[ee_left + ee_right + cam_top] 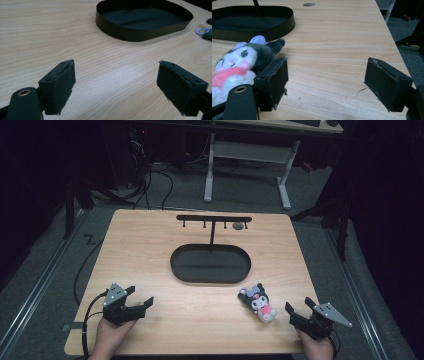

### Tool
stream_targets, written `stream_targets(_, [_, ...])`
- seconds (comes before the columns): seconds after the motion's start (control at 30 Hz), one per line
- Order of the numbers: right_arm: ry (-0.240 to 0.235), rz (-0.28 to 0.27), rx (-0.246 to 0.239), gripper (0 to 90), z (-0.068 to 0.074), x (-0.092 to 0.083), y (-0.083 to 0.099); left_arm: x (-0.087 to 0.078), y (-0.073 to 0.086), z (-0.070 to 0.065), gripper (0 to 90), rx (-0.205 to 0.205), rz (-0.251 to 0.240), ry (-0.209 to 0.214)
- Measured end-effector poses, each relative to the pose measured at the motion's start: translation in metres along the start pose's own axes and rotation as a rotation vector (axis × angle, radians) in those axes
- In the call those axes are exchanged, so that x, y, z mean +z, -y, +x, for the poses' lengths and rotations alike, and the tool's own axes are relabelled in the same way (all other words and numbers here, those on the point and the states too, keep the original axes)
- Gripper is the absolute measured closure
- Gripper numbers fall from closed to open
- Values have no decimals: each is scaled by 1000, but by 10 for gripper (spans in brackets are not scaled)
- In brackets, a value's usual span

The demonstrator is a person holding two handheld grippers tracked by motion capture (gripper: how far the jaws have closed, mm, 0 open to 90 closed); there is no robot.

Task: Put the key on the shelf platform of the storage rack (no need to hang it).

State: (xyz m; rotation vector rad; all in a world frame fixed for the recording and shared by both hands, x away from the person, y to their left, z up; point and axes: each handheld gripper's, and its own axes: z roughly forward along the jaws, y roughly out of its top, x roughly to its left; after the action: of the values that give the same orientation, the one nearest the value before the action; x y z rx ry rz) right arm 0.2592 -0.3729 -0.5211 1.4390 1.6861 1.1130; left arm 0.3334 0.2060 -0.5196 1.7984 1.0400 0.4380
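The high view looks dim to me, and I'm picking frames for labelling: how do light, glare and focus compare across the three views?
High view: lit wooden table, surroundings nearly black, slightly soft. Left gripper view: a pale glare patch on the wood between the jaws, black oval tray sharp. Right gripper view: plush toy at the left edge, a little soft up close, wood grain crisp.

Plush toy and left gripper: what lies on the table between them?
Nothing. In the high view the stretch of table from the left gripper to the plush toy is bare wood.
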Motion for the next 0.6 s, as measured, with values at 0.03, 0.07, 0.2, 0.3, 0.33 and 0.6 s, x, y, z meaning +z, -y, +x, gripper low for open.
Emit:
stream_targets(0.03, [-3,3,2,207,0,-1,0,1,0,0,157,-4,-4,1])
stream_targets(0.07, [-3,7,-5,212,0,-3,1,1,-1,0,157,-12,-8,4])
stream_targets(0.2, [1,9,-7,213,1,-5,1,2,-2,-1,157,-30,-29,1])
stream_targets(0.3, [12,18,-12,212,3,-6,-1,3,-3,1,157,-33,-53,-4])
stream_targets(0.33, [19,27,-3,212,4,-5,-3,3,-4,2,158,-35,-57,-3])
stream_targets(0.6, [24,54,-9,215,15,-2,-17,8,-10,3,160,-2,-46,-9])
